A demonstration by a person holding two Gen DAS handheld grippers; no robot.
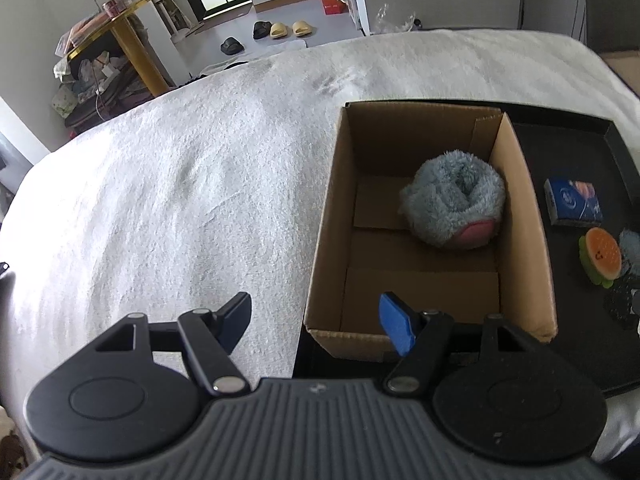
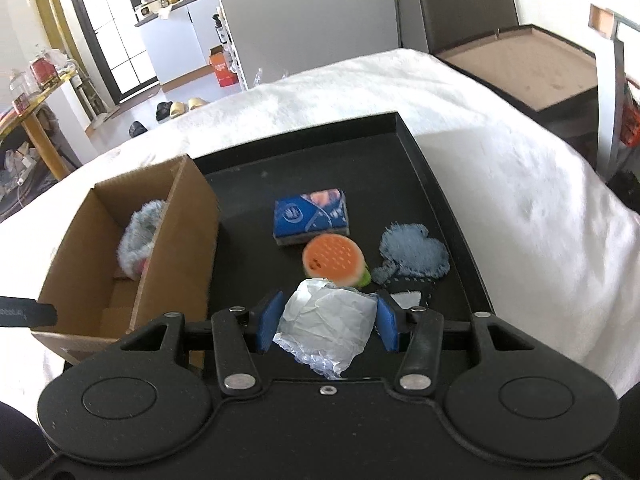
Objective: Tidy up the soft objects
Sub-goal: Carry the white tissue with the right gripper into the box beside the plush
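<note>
The left gripper (image 1: 316,322) has its jaws spread wide and holds nothing, by the near edge of the box (image 1: 324,216). A fluffy toy (image 1: 454,204) sits inside. The right gripper (image 2: 328,320) pinches a white pack (image 2: 326,322) over the tray's (image 2: 400,120) near edge. Hold it gently, lift it clear, then drop it in the box. All rests on a white fluffy bed (image 1: 180,184); shoes (image 1: 280,29) lie on the floor behind.

Black grippers (image 1: 316,320) (image 2: 327,322) with blue-padded fingers (image 1: 396,328) (silver pivot screws), ribbed grey housing.
</note>
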